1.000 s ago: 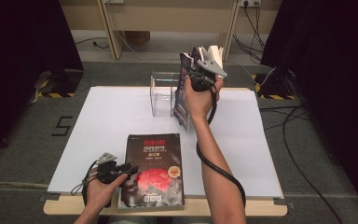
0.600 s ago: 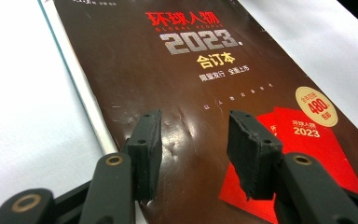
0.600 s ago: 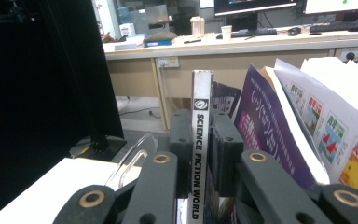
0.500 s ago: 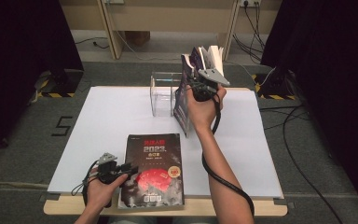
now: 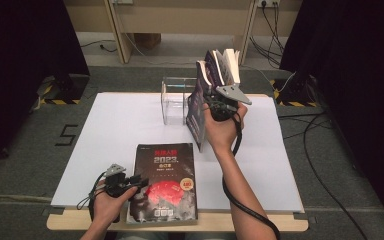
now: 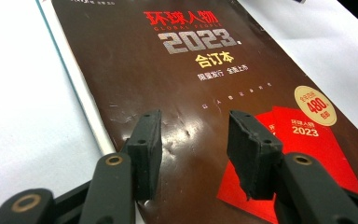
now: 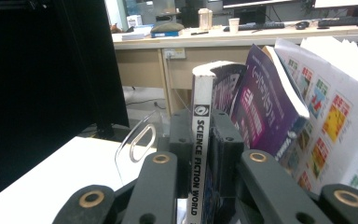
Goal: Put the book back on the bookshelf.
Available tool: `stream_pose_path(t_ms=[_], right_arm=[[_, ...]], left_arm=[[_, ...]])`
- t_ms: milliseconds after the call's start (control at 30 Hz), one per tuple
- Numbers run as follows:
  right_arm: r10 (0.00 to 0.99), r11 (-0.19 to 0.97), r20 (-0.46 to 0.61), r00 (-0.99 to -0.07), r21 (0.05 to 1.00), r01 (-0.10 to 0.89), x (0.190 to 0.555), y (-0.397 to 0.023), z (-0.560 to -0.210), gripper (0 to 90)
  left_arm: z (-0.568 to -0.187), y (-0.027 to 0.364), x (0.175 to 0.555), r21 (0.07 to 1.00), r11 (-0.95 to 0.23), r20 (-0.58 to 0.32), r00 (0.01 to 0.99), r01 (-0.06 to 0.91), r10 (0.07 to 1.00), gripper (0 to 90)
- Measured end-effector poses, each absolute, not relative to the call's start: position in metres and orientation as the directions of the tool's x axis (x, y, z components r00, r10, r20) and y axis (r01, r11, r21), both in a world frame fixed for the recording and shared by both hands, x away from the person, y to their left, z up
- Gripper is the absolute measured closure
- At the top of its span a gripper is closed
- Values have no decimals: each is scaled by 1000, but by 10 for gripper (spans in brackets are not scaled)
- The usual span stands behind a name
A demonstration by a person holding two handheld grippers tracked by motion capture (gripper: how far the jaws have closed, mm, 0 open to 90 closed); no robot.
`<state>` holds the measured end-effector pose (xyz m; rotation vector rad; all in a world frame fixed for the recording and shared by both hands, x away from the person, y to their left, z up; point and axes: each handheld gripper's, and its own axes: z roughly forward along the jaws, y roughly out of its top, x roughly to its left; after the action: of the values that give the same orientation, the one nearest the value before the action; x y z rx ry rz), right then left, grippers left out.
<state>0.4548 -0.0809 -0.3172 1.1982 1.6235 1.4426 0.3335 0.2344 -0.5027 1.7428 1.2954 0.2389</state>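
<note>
A purple magazine (image 5: 200, 112) stands upright on its lower edge on the white table (image 5: 120, 130), its pages fanning open at the top. My right gripper (image 5: 216, 100) is shut on it. In the right gripper view the jaws of that gripper (image 7: 200, 137) clamp the white spine (image 7: 199, 154), which reads SCIENCE FICTION WORLD. A clear acrylic holder (image 5: 175, 100) stands just left of the magazine. A dark magazine marked 2023 (image 5: 165, 182) lies flat near the front edge. My left gripper (image 5: 132, 181) rests at its left edge, and its open jaws (image 6: 193, 140) are over the cover (image 6: 191, 70).
The clear holder's curved wall (image 7: 137, 140) rises to the left of the clamped spine. Black curtains flank the table, and cables run over the floor at the right (image 5: 325, 150). A black cable (image 5: 240, 195) trails from the right gripper along the forearm.
My right hand has brought the purple magazine lower and nearer to the person, beside the clear holder. The left hand and the dark magazine have stayed put.
</note>
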Motion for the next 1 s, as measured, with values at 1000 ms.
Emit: stream_pose_path(t_ms=[1000], right_arm=[[922,3,107,-372,959,285,425,-96,-335,759]], left_arm=[[-503,233,333,756,-20,-345,424,654,837,543]])
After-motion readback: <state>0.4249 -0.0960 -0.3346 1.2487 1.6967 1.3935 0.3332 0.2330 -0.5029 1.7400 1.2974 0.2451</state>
